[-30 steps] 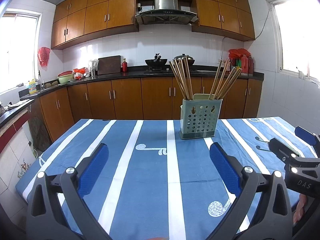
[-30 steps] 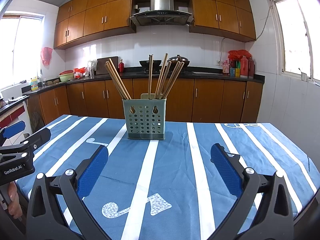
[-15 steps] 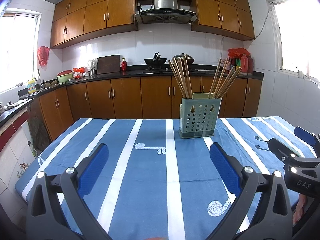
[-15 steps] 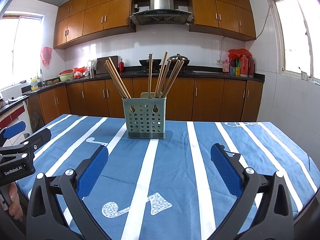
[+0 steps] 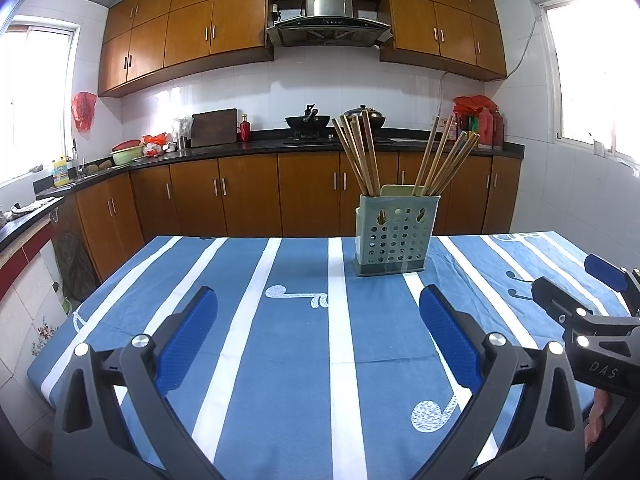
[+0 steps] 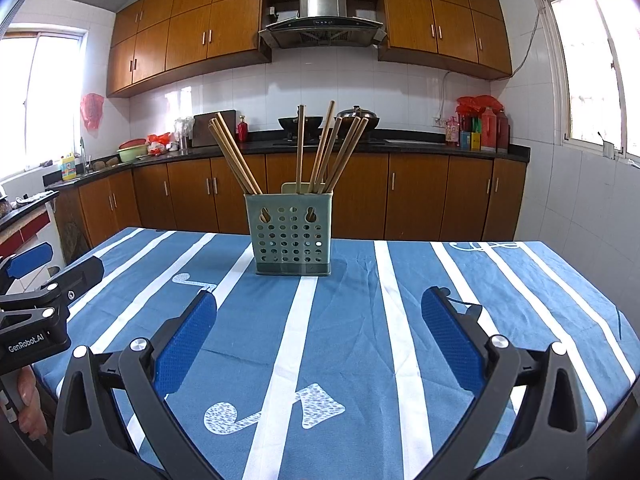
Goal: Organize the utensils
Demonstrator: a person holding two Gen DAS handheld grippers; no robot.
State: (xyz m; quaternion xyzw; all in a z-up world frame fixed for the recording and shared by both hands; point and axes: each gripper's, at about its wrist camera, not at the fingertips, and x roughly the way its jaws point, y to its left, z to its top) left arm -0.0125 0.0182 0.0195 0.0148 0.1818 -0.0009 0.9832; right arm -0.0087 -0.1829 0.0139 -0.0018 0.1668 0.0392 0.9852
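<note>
A pale green perforated utensil holder [image 5: 393, 240] stands upright on the blue striped tablecloth [image 5: 296, 360]; it also shows in the right wrist view [image 6: 290, 236]. Several wooden chopsticks [image 5: 360, 156] lean in two bunches inside it, also seen in the right wrist view [image 6: 236, 156]. My left gripper [image 5: 318, 312] is open and empty, low over the near table, well short of the holder. My right gripper [image 6: 319, 312] is open and empty, also short of the holder. Each gripper shows at the edge of the other's view: the right one [image 5: 600, 292], the left one [image 6: 44, 268].
The table's far edge lies just behind the holder. Beyond are brown kitchen cabinets [image 5: 248, 196], a black counter with a wok [image 5: 307, 122] and bottles [image 5: 486, 126]. The table's left edge [image 5: 68, 320] drops to a tiled floor.
Both grippers have shifted slightly; the holder sits a touch higher in both views. Nothing was grasped or released.
</note>
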